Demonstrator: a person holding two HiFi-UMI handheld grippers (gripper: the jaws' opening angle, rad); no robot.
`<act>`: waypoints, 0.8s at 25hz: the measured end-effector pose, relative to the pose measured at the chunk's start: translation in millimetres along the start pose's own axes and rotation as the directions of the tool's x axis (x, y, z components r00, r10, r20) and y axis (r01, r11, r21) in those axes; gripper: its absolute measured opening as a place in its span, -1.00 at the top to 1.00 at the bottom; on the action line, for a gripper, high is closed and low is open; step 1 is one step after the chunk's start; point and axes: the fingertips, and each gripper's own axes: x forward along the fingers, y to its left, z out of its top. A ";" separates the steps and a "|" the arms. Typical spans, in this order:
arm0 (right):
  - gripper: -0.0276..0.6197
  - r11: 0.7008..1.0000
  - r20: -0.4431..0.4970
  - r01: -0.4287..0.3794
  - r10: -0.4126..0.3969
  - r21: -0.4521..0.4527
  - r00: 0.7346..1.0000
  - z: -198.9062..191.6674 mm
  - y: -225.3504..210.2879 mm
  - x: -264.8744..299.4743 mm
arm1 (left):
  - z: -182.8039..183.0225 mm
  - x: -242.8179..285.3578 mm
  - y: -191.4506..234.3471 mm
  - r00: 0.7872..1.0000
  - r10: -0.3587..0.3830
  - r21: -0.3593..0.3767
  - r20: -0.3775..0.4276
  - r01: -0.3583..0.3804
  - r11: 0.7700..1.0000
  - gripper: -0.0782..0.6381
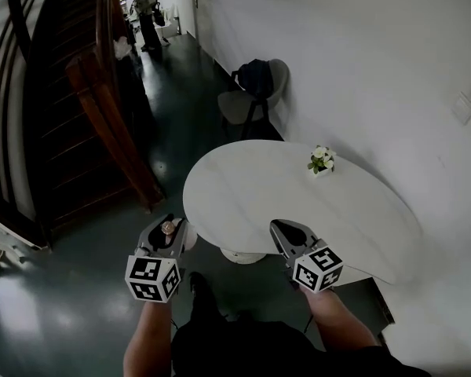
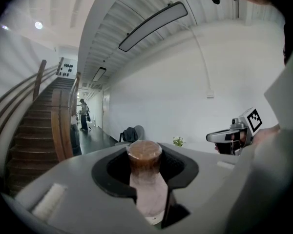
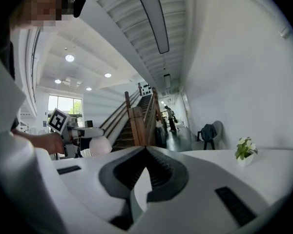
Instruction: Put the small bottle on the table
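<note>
Round white table (image 1: 251, 203) sits by a plain white wall (image 1: 361, 53), w/ a small pot of white flowers (image 1: 321, 161) near its wall-side edge. Floor (image 1: 173, 140) round the table: dark green, glossy. Just past the table, grey chair (image 1: 239, 106) w/ dark bag (image 1: 256, 75). Left of the table, brown wooden staircase (image 1: 71, 108). Corridor beyond the table, person (image 1: 145, 14) far down it. Long strip lights (image 2: 154, 26) overhead.

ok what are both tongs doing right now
left tongs: closed on the small pale bottle with a brown cap
right tongs: closed, empty

Bottle (image 2: 146, 189) base hidden (behind left tongs (image 2: 144, 155), seemingly)
</note>
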 end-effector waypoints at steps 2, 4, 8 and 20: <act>0.88 1.000 -0.002 0.016 -0.016 -0.003 1.000 2.0 -11.6 11.8 | 1.2 18.8 7.6 1.000 -0.016 0.004 0.001 0.016 1.000 0.41; 0.88 0.999 -0.003 0.043 -0.043 0.000 0.999 3.2 -25.7 24.2 | 2.7 41.0 15.3 0.999 -0.039 0.009 0.001 0.039 0.999 0.41; 0.88 0.995 -0.012 0.100 -0.100 0.008 0.995 7.6 -51.4 57.6 | 6.7 88.8 36.5 0.995 -0.098 0.032 -0.007 0.098 0.995 0.41; 0.88 0.969 -0.057 0.246 -0.246 0.001 0.968 30.9 -80.9 188.6 | 27.2 208.7 130.5 0.955 -0.295 0.112 -0.035 0.298 0.948 0.41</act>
